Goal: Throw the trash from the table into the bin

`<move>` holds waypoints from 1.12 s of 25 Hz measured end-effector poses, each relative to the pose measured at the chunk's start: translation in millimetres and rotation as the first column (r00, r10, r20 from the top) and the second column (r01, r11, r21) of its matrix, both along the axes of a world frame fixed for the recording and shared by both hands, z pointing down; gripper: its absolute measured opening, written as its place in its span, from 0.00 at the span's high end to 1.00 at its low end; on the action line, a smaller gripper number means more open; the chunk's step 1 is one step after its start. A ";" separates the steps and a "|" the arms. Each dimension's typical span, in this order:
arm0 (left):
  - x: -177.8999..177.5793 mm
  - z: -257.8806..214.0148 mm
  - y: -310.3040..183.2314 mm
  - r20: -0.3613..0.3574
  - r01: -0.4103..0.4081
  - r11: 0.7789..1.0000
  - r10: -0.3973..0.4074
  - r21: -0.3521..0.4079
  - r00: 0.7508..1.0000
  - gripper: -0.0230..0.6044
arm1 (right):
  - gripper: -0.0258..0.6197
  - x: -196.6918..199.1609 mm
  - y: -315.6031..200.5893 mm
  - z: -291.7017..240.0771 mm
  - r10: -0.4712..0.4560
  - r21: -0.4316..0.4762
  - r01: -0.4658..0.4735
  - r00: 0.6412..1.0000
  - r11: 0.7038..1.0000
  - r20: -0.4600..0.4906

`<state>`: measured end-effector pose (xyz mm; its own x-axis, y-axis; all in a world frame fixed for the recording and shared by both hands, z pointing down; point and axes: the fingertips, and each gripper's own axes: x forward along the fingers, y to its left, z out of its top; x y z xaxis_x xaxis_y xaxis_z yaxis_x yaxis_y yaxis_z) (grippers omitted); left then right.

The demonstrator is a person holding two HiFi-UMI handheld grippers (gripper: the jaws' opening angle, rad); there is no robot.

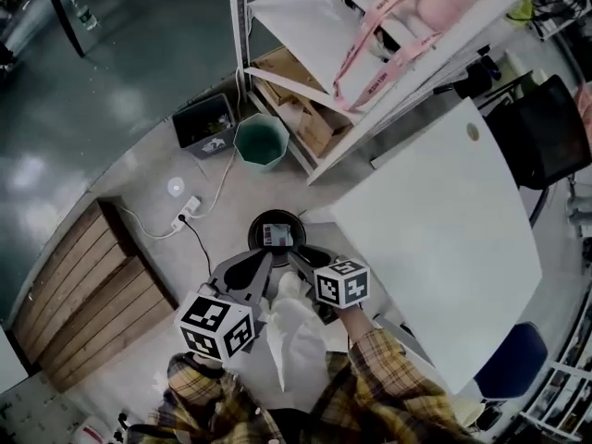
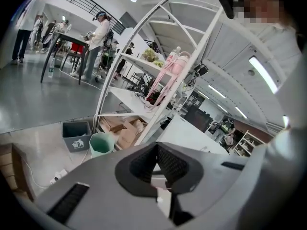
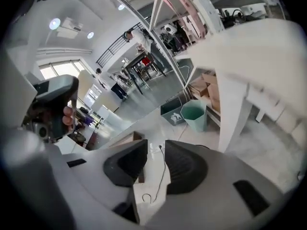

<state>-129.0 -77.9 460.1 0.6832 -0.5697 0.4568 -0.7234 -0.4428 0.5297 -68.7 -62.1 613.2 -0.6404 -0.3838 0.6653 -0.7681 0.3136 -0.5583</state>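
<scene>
Head view: black bin (image 1: 254, 232) with trash (image 1: 277, 238) just beyond shut left claw (image 1: 268, 259) and parted right claw (image 1: 298, 255).

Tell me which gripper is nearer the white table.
Right. In the head view the right gripper sits beside the edge of the white table, over the floor. The left gripper is on its other side, farther from the table, toward the wooden boards.

Left tongs (image 2: 157, 147) pinched together, right tongs (image 3: 156, 148) parted, both side by side
</scene>
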 end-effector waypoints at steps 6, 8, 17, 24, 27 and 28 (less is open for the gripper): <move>56.3 -99.4 -1.5 -0.039 -0.138 0.980 0.144 0.141 0.989 0.95 | 0.81 37.6 1.8 -141.5 0.137 0.185 -0.148 0.988 0.971 0.073; 83.5 -130.4 5.5 -0.059 -0.197 0.962 0.212 0.190 0.975 0.95 | 0.82 58.7 5.7 -187.3 0.182 0.268 -0.199 0.979 0.943 0.087; 189.2 -214.5 61.1 -0.120 -0.436 0.836 0.496 0.334 0.860 0.95 | 0.89 161.8 64.8 -327.3 0.406 0.578 -0.351 0.913 0.737 0.038; 225.6 -240.3 108.6 -0.108 -0.578 0.724 0.654 0.376 0.749 0.95 | 0.95 207.3 123.3 -381.4 0.592 0.684 -0.438 0.806 0.583 0.011; 229.2 -247.2 113.8 -0.100 -0.612 0.692 0.690 0.382 0.717 0.95 | 0.96 214.4 132.0 -391.2 0.642 0.688 -0.475 0.767 0.548 0.018; 229.7 -249.2 115.4 -0.099 -0.621 0.684 0.699 0.382 0.709 0.95 | 0.96 214.7 133.9 -392.5 0.649 0.682 -0.488 0.761 0.546 0.025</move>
<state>100.7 37.6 210.9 0.9909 -0.0081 0.1342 -0.0602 -0.9193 0.3890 146.0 71.8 220.7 -0.0149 -0.9778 0.2090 -0.9764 -0.0309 -0.2137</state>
